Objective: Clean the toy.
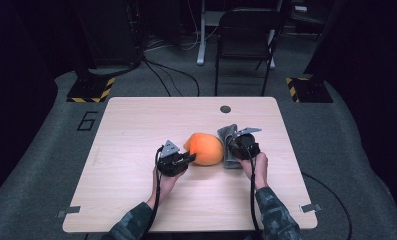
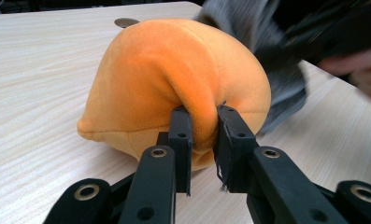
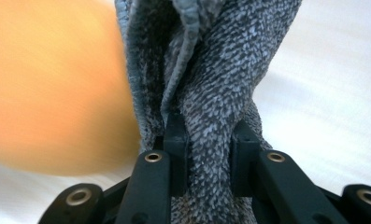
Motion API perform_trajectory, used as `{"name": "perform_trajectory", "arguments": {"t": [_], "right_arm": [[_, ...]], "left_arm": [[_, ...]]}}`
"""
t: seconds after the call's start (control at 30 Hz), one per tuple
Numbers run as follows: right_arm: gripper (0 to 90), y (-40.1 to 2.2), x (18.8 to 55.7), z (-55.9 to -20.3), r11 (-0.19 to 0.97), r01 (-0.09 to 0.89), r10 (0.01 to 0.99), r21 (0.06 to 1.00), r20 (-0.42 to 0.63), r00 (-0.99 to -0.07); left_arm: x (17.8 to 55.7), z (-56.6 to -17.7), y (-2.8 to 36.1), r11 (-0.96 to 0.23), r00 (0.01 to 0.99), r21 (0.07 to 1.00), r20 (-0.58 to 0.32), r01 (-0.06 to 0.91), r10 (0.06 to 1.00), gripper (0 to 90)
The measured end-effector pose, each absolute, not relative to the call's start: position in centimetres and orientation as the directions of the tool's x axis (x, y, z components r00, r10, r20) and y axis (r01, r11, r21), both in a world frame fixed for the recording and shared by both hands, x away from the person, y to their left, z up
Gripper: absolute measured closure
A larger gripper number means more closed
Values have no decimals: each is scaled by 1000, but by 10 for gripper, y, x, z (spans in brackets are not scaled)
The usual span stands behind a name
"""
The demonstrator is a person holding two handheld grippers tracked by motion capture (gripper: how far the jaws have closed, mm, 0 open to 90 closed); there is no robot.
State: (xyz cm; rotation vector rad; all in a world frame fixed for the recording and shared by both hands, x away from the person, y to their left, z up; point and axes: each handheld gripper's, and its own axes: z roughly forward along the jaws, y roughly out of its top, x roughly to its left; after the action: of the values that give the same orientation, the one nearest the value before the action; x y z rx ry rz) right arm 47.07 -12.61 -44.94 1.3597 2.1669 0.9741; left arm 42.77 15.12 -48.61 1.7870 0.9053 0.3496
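Observation:
An orange plush toy (image 1: 205, 148) lies near the middle of the wooden table (image 1: 136, 150). My left gripper (image 1: 186, 159) is at its near left side, shut on a pinched fold of the orange plush (image 2: 174, 74). A grey speckled cloth (image 1: 228, 145) bunches against the toy's right side. My right gripper (image 1: 233, 147) is shut on that grey cloth (image 3: 211, 93), whose folds rise between the two black jaws. Beside the cloth in the right gripper view the orange toy (image 3: 47, 84) is a blur.
A dark round grommet hole (image 1: 225, 109) sits near the table's far edge. Beyond the table stand a black folding chair (image 1: 246, 45) and cables on the grey floor. Metal clips (image 1: 311, 207) mark the near table corners. A person's hand (image 2: 360, 70) holds the right gripper.

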Motion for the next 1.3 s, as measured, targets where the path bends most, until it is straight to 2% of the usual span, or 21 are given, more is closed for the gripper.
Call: {"name": "perform_trajectory", "arguments": {"t": [0.03, 0.07, 0.13, 0.33, 0.47, 0.63, 0.73, 0.8, 0.9, 0.97, 1.13, 1.3], "right_arm": [[737, -123, 463, -434, 292, 572, 868, 766, 40, -495], [737, -123, 463, -434, 292, 572, 868, 766, 40, -495], [738, -104, 456, -430, 320, 564, 832, 761, 59, -551], [740, -88, 461, -440, 357, 544, 823, 760, 21, -568], [740, -87, 466, -440, 360, 525, 822, 771, 4, -570], [740, -87, 471, -438, 359, 525, 820, 772, 9, -573], [739, -89, 473, -438, 365, 521, 815, 772, 5, -579], [739, -89, 473, -438, 365, 520, 816, 773, 4, -578], [739, -89, 474, -438, 358, 523, 819, 774, 9, -574], [738, -89, 474, -439, 358, 518, 820, 777, 5, -573], [737, -88, 473, -439, 344, 522, 824, 780, 16, -567], [735, -90, 469, -434, 334, 511, 823, 792, 19, -567]], "left_arm": [[428, -486, 151, -159, 670, 897, -180, 412, 720, 765], [427, -486, 151, -159, 669, 898, -178, 410, 722, 765], [427, -487, 151, -163, 669, 898, -174, 409, 723, 759], [429, -488, 154, -182, 656, 901, -138, 394, 742, 727], [428, -488, 151, -225, 646, 902, -74, 368, 759, 620], [429, -487, 146, -315, 641, 894, 41, 319, 766, 434], [430, -487, 142, -367, 639, 890, 119, 272, 760, 376], [430, -486, 140, -386, 642, 890, 150, 244, 752, 375], [430, -487, 136, -420, 649, 882, 192, 215, 736, 414], [430, -489, 134, -446, 653, 873, 223, 197, 724, 472], [431, -491, 134, -415, 645, 881, 185, 225, 741, 747], [430, -485, 138, -358, 638, 889, 103, 285, 763, 778]]}}
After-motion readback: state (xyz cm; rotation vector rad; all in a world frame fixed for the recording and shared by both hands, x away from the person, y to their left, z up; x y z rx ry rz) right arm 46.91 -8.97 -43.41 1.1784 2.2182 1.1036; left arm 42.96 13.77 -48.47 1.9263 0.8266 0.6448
